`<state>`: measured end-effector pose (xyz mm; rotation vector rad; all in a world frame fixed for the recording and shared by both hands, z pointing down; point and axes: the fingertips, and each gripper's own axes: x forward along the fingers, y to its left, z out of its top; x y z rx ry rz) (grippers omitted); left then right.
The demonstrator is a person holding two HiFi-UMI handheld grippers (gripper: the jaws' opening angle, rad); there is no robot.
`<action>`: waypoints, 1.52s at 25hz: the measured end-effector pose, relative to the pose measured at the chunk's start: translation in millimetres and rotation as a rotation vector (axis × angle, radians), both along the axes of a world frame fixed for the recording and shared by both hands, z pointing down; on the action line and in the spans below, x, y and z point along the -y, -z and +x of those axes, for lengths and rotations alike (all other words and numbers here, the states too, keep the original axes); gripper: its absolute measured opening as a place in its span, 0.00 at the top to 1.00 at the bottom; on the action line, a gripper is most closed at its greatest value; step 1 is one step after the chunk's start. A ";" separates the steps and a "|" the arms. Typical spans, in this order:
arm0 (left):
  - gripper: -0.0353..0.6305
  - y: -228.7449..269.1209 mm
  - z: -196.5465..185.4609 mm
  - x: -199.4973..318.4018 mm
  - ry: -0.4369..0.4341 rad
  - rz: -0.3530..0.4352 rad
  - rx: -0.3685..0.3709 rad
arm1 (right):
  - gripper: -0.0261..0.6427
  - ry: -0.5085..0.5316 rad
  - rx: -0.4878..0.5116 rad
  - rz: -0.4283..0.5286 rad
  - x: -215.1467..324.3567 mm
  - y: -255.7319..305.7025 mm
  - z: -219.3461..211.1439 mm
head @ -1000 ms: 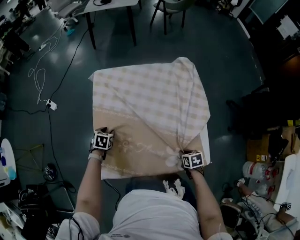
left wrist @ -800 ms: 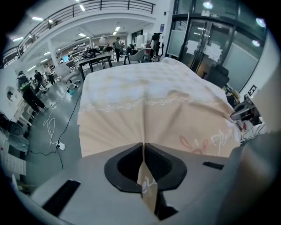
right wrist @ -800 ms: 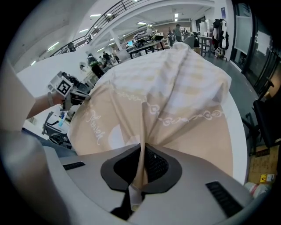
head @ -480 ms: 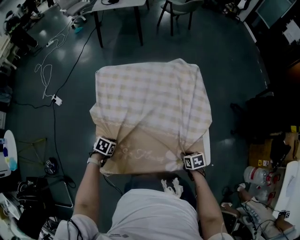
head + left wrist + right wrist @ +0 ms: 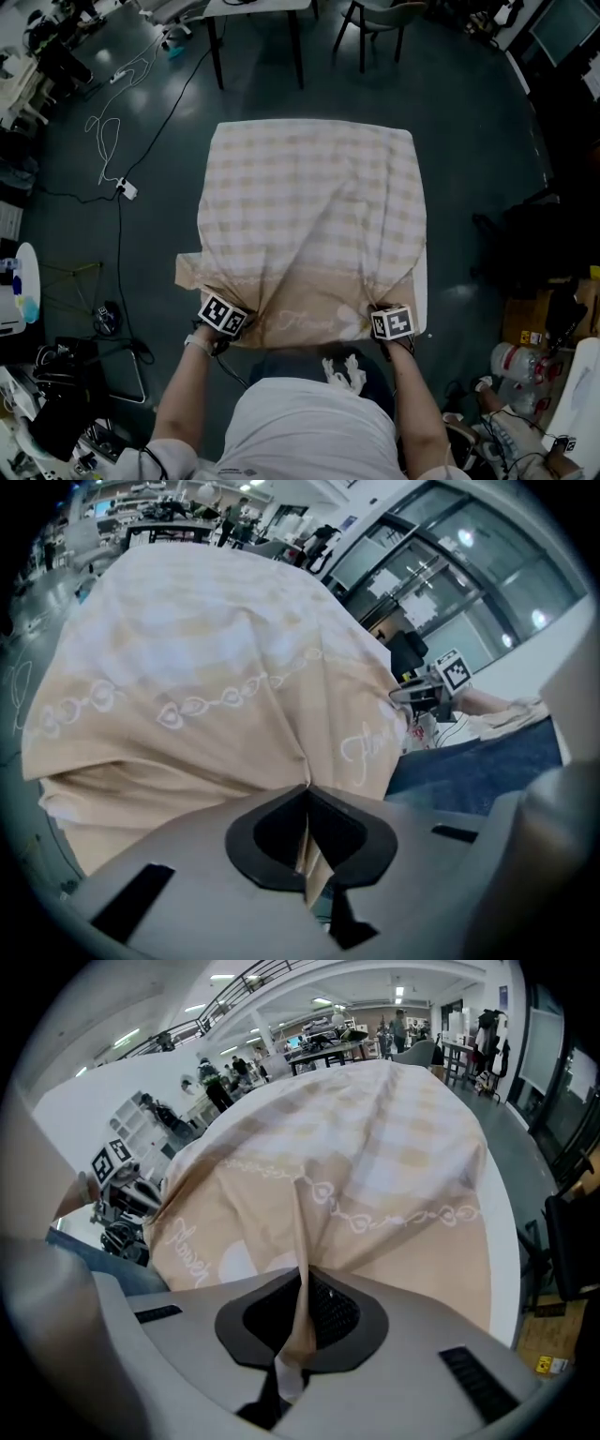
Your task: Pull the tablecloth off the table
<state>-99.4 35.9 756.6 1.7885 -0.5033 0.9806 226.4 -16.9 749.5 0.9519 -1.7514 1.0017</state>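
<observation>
A beige and white checked tablecloth (image 5: 309, 216) with a tan embroidered border covers the table. Only a white strip of the table (image 5: 422, 291) shows along the right side. My left gripper (image 5: 222, 320) is at the cloth's near left corner and is shut on a fold of the tan border (image 5: 307, 829). My right gripper (image 5: 392, 324) is at the near right corner, shut on a pinch of the same border (image 5: 301, 1321). The border hangs toward me between the two grippers. In the left gripper view the right gripper (image 5: 448, 672) shows beyond the cloth.
The dark floor surrounds the table. Cables and a power strip (image 5: 128, 190) lie at the left. Table legs (image 5: 298, 52) and a chair (image 5: 380, 23) stand beyond the far edge. Boxes and bottles (image 5: 511, 361) crowd the near right. My white shoes (image 5: 345, 368) show under the near edge.
My left gripper has moved toward me to the near left corner and now pinches the cloth there. The diagonal fold has gone and the cloth lies spread. The right gripper has kept its hold.
</observation>
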 end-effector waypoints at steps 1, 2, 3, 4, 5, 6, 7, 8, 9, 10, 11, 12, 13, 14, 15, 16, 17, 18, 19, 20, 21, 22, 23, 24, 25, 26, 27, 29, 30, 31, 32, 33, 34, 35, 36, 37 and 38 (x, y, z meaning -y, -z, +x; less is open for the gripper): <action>0.93 0.0 2.7 -7.2 0.004 -0.019 -0.019 | 0.92 0.005 -0.001 -0.002 0.3 0.1 -1.3; 0.93 0.0 5.4 -13.6 0.014 -0.035 -0.039 | 0.92 0.009 0.001 -0.007 0.2 0.3 -2.5; 0.93 0.1 7.6 -18.6 0.029 -0.047 -0.059 | 0.92 0.013 0.004 -0.012 -0.1 0.6 -3.5; 0.93 0.2 9.1 -21.6 0.049 -0.053 -0.076 | 0.92 0.015 0.007 -0.018 -0.3 1.0 -4.2; 0.93 0.4 9.8 -22.7 0.068 -0.051 -0.089 | 0.92 0.017 0.010 -0.022 -0.4 1.1 -4.7; 0.93 0.4 9.8 -22.5 0.083 -0.043 -0.095 | 0.92 0.020 0.011 -0.025 -0.3 1.1 -5.0; 0.93 0.4 9.0 -21.7 0.088 -0.032 -0.093 | 0.92 0.022 0.011 -0.027 -0.2 0.9 -5.4; 0.93 0.4 7.8 -20.9 0.083 -0.018 -0.081 | 0.92 0.026 0.009 -0.030 -0.3 0.5 -5.7; 0.93 0.8 6.1 -20.2 0.068 0.000 -0.058 | 0.92 0.031 0.006 -0.032 -0.5 0.0 -6.1; 0.93 2.0 4.0 -19.5 0.044 0.022 -0.028 | 0.92 0.037 0.002 -0.034 -0.7 -0.3 -6.5; 0.93 4.5 1.4 -18.6 0.012 0.045 0.005 | 0.92 0.043 -0.003 -0.037 -0.8 -0.3 -7.2; 0.92 8.4 -1.6 -17.3 -0.023 0.067 0.035 | 0.92 0.050 -0.007 -0.040 -0.6 -0.1 -8.0; 0.92 13.4 -5.1 -15.3 -0.058 0.088 0.060 | 0.92 0.056 -0.011 -0.045 -0.5 -0.1 -8.6; 0.92 18.9 -9.6 -12.0 -0.086 0.108 0.083 | 0.92 0.061 -0.015 -0.053 -0.8 -0.3 -8.7; 0.92 24.3 -15.4 -6.7 -0.105 0.130 0.107 | 0.92 0.065 -0.018 -0.063 -1.4 -0.9 -8.4; 0.92 29.9 -22.8 1.3 -0.113 0.156 0.132 | 0.92 0.069 -0.020 -0.072 -2.1 -1.7 -8.1; 0.92 35.4 -31.5 12.5 -0.111 0.187 0.157 | 0.92 0.071 -0.020 -0.079 -2.6 -2.4 -8.3; 0.92 40.4 -40.9 27.1 -0.096 0.221 0.178 | 0.92 0.073 -0.019 -0.084 -2.8 -2.9 -9.0; 0.89 44.6 -50.4 44.2 -0.068 0.257 0.191 | 0.92 0.073 -0.017 -0.088 -3.1 -3.1 -10.0; 0.81 48.0 -59.8 63.1 -0.033 0.292 0.200 | 0.92 0.071 -0.017 -0.092 -3.5 -3.1 -11.1; 0.74 50.6 -69.1 82.8 0.004 0.325 0.208 | 0.92 0.068 -0.018 -0.096 -4.1 -3.1 -12.1; 0.71 52.4 -78.1 102.8 0.039 0.358 0.221 | 0.92 0.066 -0.022 -0.100 -4.6 -3.2 -12.9; 0.69 53.4 -86.4 122.7 0.068 0.388 0.237 | 0.92 0.065 -0.028 -0.103 -4.8 -3.4 -13.3; 0.66 54.1 -93.2 142.1 0.090 0.415 0.253 | 0.92 0.064 -0.037 -0.105 -4.6 -3.7 -13.2; 0.63 55.1 -98.2 160.6 0.106 0.440 0.267 | 0.92 0.064 -0.046 -0.108 -4.3 -3.9 -12.6; 0.61 56.3 -101.6 177.8 0.115 0.462 0.276 | 0.92 0.063 -0.056 -0.110 -3.8 -4.0 -11.9; 0.58 57.4 -103.7 193.9 0.121 0.481 0.281 | 0.92 0.062 -0.066 -0.113 -3.3 -3.9 -11.1; 0.56 57.7 -107.0 224.7 0.133 0.516 0.289 | 0.92 0.055 -0.086 -0.121 -2.7 -3.1 -10.0; 0.55 56.1 -109.5 239.3 0.140 0.532 0.297 | 0.92 0.050 -0.095 -0.125 -3.0 -2.7 -10.1; 0.54 53.4 -112.7 253.0 0.145 0.546 0.307 | 0.92 0.046 -0.103 -0.129 -3.2 -2.5 -10.5; 0.53 49.7 -115.8 265.8 0.147 0.556 0.318 | 0.92 0.043 -0.111 -0.134 -3.3 -2.5 -10.7; 0.53 45.6 -118.6 278.1 0.148 0.564 0.329 | 0.92 0.041 -0.119 -0.138 -2.9 -2.5 -10.3; 0.52 41.4 -120.9 289.9 0.148 0.569 0.338 | 0.92 0.037 -0.127 -0.143 -2.1 -2.3 -9.4; 0.52 37.5 -123.2 301.3 0.148 0.573 0.347 | 0.92 0.032 -0.136 -0.149 -1.5 -1.9 -8.4; 0.51 33.5 -125.3 312.0 0.146 0.575 0.354 | 0.92 0.025 -0.145 -0.155 -1.3 -1.5 -7.7; 0.51 29.0 -127.1 321.5 0.142 0.571 0.359 | 0.92 0.016 -0.152 -0.162 -1.7 -1.3 -7.5; 0.51 23.8 -128.2 329.7 0.134 0.562 0.362 | 0.92 0.008 -0.157 -0.167 -2.3 -1.1 -7.7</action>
